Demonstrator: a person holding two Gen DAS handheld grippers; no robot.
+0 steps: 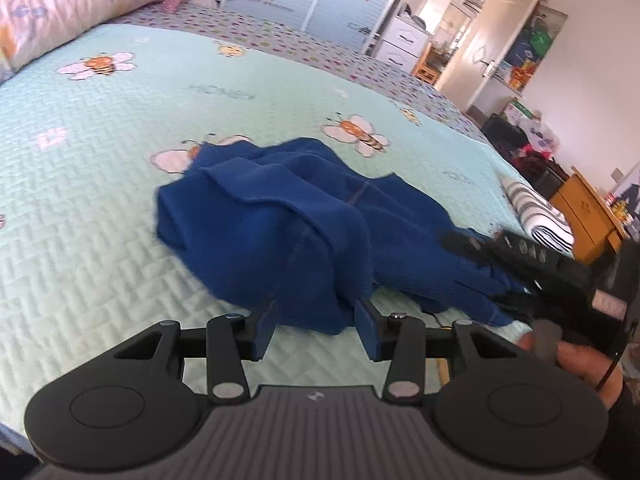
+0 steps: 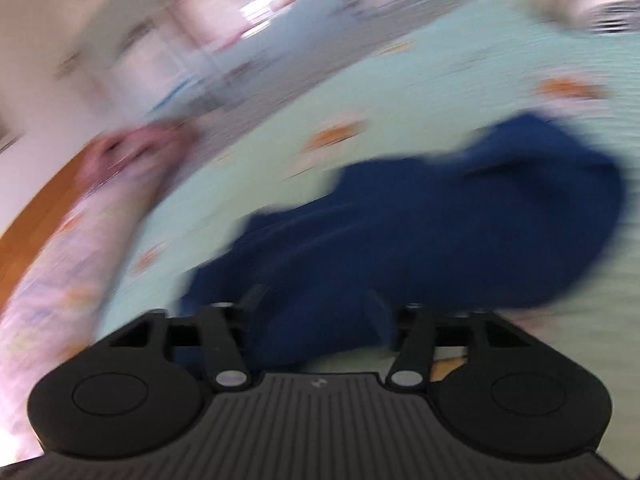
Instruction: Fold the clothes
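A crumpled dark blue garment [image 1: 280,216] lies in a heap on the pale green bee-print bedspread [image 1: 100,152]. My left gripper [image 1: 316,322] sits at the heap's near edge. Its jaws stand apart, with a fold of blue fabric reaching in between the tips. The right gripper [image 1: 476,272] comes in from the right over the garment's right end, with a hand [image 1: 580,360] behind it. The right wrist view is heavily blurred. There the blue garment [image 2: 440,220] fills the middle and the right gripper [image 2: 318,312] has its fingers wide apart with fabric between them.
A floral bolster pillow [image 1: 60,4] lies along the far left of the bed. A folded black-and-white striped cloth [image 1: 536,212] rests at the bed's right edge. Beyond it stand wooden furniture [image 1: 588,216], an open door and white drawers [image 1: 404,40].
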